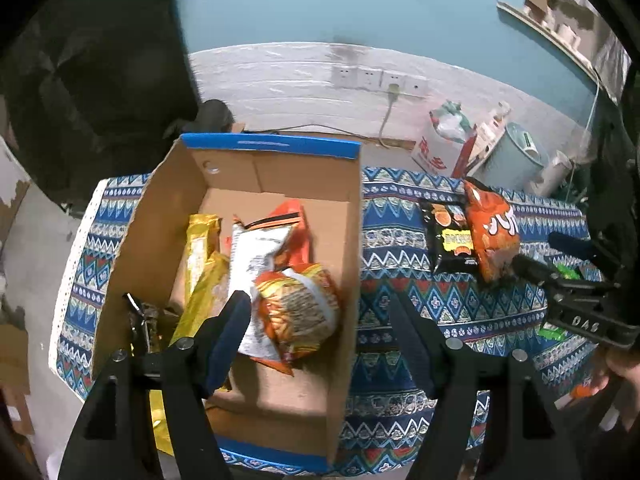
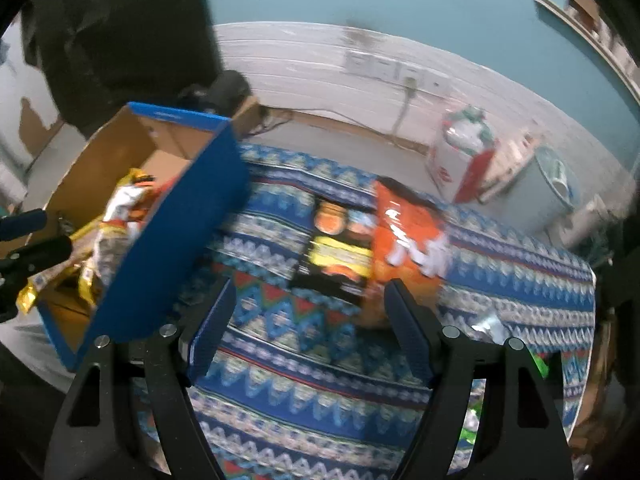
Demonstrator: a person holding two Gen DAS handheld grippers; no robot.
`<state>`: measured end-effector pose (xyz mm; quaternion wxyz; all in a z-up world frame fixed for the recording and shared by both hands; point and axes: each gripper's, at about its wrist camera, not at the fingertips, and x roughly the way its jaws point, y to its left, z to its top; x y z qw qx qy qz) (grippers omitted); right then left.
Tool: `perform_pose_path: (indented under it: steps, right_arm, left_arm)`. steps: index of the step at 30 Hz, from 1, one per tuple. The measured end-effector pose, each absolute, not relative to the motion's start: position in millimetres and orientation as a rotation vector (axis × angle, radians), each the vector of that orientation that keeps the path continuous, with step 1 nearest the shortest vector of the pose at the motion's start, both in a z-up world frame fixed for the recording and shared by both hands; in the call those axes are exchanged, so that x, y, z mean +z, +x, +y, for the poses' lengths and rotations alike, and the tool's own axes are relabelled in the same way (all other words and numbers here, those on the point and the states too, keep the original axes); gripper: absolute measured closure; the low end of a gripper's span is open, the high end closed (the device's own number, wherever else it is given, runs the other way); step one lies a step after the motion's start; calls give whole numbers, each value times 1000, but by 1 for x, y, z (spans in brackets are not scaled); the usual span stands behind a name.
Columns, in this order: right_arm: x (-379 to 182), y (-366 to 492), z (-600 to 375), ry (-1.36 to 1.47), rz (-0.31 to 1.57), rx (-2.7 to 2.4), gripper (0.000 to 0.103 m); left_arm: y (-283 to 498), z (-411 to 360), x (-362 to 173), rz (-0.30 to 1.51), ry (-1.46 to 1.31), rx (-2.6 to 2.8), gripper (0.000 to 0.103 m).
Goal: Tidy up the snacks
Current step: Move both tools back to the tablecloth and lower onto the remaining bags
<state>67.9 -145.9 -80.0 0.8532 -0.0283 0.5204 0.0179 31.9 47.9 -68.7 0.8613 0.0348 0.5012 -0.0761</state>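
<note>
A cardboard box (image 1: 156,216) with blue edges stands on the patterned tablecloth (image 1: 400,232) and holds several snack bags, among them an orange-and-white bag (image 1: 298,312) and a yellow bag (image 1: 200,256). My left gripper (image 1: 320,312) is open and empty over the box's right wall. An orange snack bag (image 1: 494,236) and a black snack bag (image 1: 450,236) lie on the cloth to the right. My right gripper (image 2: 310,300) is open and empty just in front of the orange bag (image 2: 412,240) and the black bag (image 2: 340,256); it also shows at the right of the left wrist view (image 1: 544,260).
Green wrappers (image 2: 536,360) lie near the table's right edge. Behind the table a white carton (image 1: 436,152), a stuffed bag and a pale blue bin (image 1: 516,156) stand on the floor by the wall sockets. A dark object hangs at the back left.
</note>
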Motion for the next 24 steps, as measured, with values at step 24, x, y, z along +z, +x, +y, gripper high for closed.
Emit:
perform_pose_path:
  steps: [24]
  right_arm:
    - [-116, 9, -298, 99, 1190, -275, 23]
  left_arm:
    - [28, -69, -106, 1114, 231, -275, 25]
